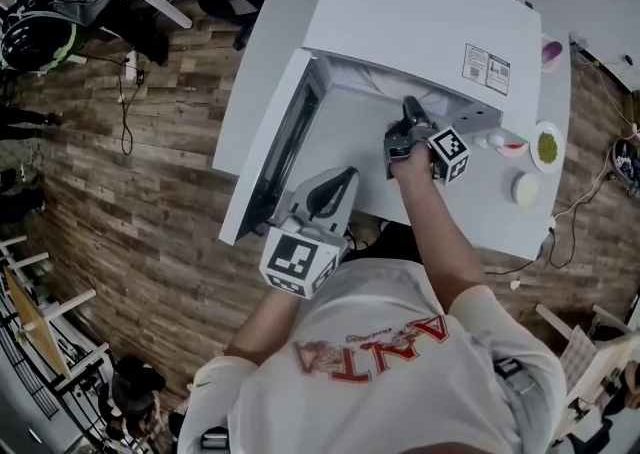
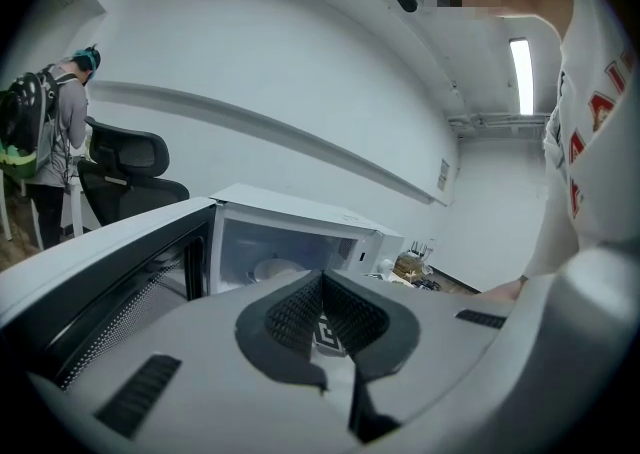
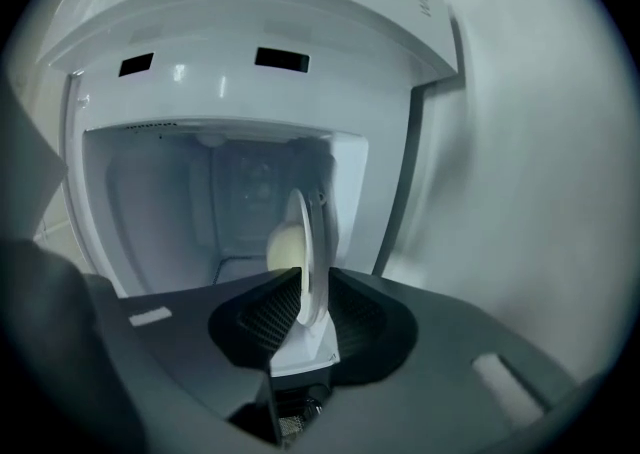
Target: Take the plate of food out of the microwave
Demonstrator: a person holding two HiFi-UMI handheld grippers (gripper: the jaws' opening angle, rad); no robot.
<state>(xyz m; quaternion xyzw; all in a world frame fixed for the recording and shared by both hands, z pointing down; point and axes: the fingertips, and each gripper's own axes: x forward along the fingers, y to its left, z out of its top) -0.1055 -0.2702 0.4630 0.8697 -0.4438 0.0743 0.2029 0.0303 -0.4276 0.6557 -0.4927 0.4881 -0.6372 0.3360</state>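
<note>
Your right claw (image 3: 312,294) stands open astride the near rim of the plate (image 3: 300,227), not yet pinching it, and reaches in nearly level so the food (image 3: 282,246) won't slide. The plate sits inside the microwave (image 3: 240,32), toward the bench's (image 1: 495,222) left edge. Your left claw (image 2: 322,282), shut and empty, waits beside the open door (image 2: 100,272).

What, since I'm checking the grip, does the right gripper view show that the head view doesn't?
Only the right gripper view: the plate inside the microwave, its rim between the right tool's jaws, pale food on it. Only the head view: the left tool near the open door, and small dishes beside the microwave. Both: the white microwave and the right tool.
</note>
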